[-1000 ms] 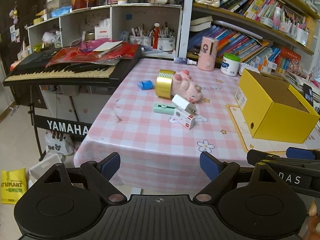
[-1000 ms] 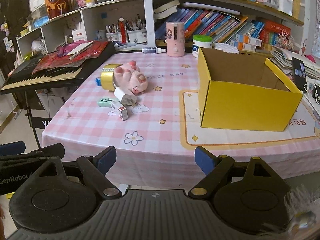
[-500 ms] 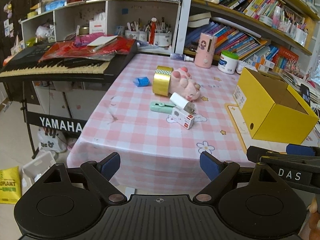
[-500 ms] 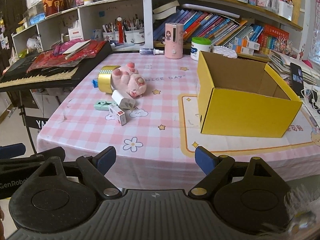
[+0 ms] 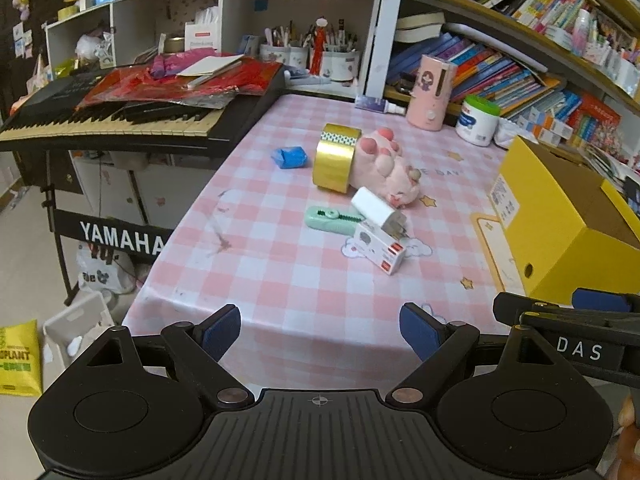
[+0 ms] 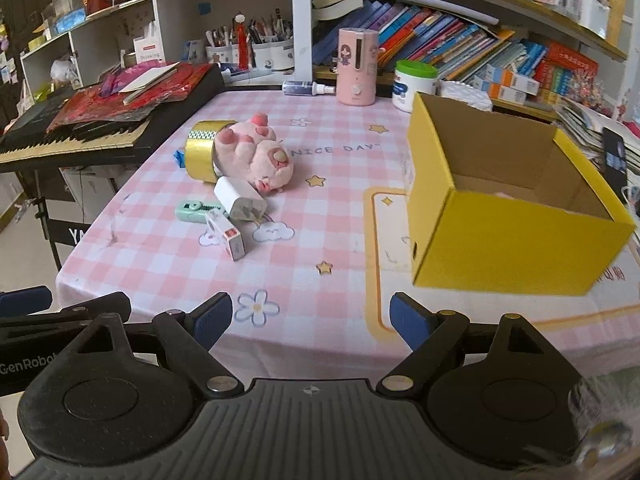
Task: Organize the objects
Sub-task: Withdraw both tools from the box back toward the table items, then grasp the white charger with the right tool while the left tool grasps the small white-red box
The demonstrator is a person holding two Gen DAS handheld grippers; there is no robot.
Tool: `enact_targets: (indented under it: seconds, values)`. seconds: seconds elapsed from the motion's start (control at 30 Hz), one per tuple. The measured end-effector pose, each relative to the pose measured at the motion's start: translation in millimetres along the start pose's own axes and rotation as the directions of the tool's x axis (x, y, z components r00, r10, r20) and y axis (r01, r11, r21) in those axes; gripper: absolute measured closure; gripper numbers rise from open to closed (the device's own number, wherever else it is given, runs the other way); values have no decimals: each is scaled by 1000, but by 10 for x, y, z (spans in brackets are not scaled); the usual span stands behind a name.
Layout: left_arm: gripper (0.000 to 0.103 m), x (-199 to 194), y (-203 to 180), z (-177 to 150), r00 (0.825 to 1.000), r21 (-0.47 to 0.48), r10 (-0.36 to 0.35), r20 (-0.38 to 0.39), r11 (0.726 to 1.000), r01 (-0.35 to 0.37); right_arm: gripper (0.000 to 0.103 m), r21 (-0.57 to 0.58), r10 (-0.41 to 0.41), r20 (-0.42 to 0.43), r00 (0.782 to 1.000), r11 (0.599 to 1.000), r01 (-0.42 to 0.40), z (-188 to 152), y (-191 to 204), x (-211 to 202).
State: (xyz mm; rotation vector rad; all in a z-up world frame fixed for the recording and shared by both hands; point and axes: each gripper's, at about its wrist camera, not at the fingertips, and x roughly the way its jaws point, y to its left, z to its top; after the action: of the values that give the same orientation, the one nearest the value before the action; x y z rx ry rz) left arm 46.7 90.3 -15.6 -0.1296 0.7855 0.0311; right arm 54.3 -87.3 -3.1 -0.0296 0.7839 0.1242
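A: Item one, the grippers?
B: Left gripper [image 5: 320, 330]: jaws apart, nothing between them, over the near edge of the table [image 5: 304, 280]. Right gripper [image 6: 310, 322]: jaws likewise apart and empty, over the same edge, beside the left one.

A: Loose items on the pink checked cloth?
B: One cluster, left of centre. Gold tape [image 5: 335, 158] standing on its rim, touching the pink plush [image 6: 256, 154] that lies on its back, paws up. Blue packet [image 5: 289, 157] just left of the tape, apart from it. White charger [image 6: 239, 199] in front of the plush, its prongs toward the near side. Green corrector [image 5: 330, 218] lying flat, its right end under the charger. Small white carton [image 5: 380, 247] nearest the grippers, touching the charger.

A: Container?
B: Yellow box [image 6: 516, 240], open top, on a yellow-bordered mat at the right, well apart from the cluster. Something pale pink shows on its floor; cannot tell what.

A: Far edge?
B: Pink dispenser [image 6: 356, 66] upright, white jar [image 6: 414, 84] with green lid beside it, small spray bottle [image 6: 306, 88] lying flat.

A: Surroundings?
B: Keyboard [image 5: 108, 120] at the left, with red wrapping and papers on it; bookshelves behind.
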Motion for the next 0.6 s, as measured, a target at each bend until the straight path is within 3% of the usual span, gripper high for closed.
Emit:
enact_targets:
  seconds: [0.33, 0.5, 0.6]
  values:
    - [15, 275, -153, 212, 999, -20, 36, -14, 999, -36, 18, -21, 51, -21, 998, 998, -51, 328, -144, 404]
    - [16, 397, -253, 293, 997, 1, 71, -31, 998, -71, 22, -10, 104, -12, 994, 995, -104, 482, -237, 535]
    - [19, 463, -303, 329, 997, 16, 68, -35, 998, -68, 31, 8, 151, 10, 989, 989, -151, 598, -290, 597]
